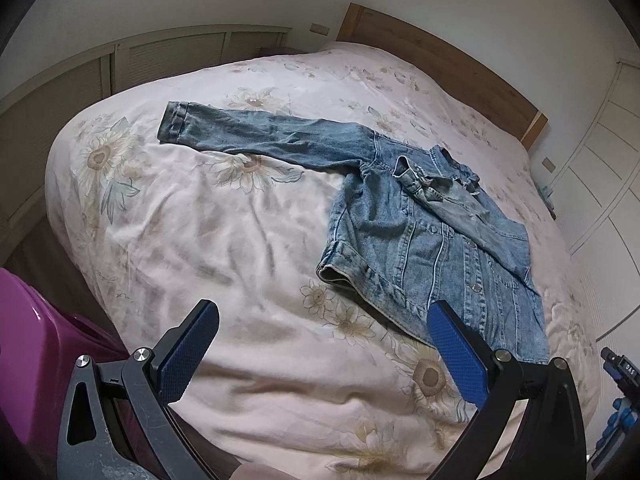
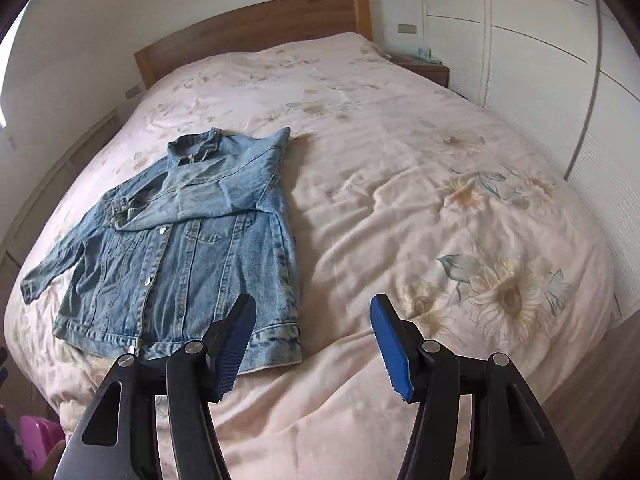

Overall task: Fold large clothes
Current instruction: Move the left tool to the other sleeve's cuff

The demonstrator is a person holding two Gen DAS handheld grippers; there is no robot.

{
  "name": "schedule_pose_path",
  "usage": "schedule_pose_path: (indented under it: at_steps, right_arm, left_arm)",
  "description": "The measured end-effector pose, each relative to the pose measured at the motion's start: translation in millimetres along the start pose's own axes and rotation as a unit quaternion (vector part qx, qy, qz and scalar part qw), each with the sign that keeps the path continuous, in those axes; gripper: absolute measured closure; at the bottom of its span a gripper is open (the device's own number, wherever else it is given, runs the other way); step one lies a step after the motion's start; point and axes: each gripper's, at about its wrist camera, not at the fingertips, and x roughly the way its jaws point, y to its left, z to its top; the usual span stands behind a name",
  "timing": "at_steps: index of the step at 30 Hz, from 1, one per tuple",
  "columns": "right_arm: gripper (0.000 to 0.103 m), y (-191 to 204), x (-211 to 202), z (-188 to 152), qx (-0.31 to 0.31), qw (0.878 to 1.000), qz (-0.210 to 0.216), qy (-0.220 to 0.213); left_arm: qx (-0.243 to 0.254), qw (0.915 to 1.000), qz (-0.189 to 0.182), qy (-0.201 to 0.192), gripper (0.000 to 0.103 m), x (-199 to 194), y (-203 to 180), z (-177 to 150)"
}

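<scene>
A blue denim jacket (image 1: 432, 240) lies front up on the flowered bed cover (image 1: 220, 240). One sleeve (image 1: 256, 136) stretches out flat to the left in the left wrist view; the other sleeve (image 2: 208, 192) is folded across the chest. My left gripper (image 1: 324, 312) hangs open above the cover, just left of the jacket's hem, with nothing between its blue pads. In the right wrist view the jacket (image 2: 184, 248) lies at the left. My right gripper (image 2: 314, 308) stands open over bare cover beside the hem's right corner, holding nothing.
A wooden headboard (image 2: 256, 28) closes the far end of the bed. White wardrobe doors (image 2: 540, 48) and a bedside table (image 2: 428, 66) stand at the right. Slatted cabinets (image 1: 60, 100) line the left wall. A purple plastic object (image 1: 36, 340) sits by the bed's near left corner.
</scene>
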Motion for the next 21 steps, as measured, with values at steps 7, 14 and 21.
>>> schedule_pose_path:
  at_steps: [7,14,21]
  right_arm:
    - [0.042,-3,-8,2,0.008,1.000,-0.027,0.000]
    - [0.041,-4,-13,7,0.014,0.999,-0.044,-0.002]
    - [0.041,-1,-10,8,0.011,0.998,-0.058,0.008]
  left_arm:
    - [-0.008,0.9997,-0.020,-0.016,0.001,7,9,9]
    - [-0.017,0.9994,-0.028,0.008,0.001,21,22,17]
    - [-0.034,0.9991,-0.025,-0.008,0.001,28,48,41]
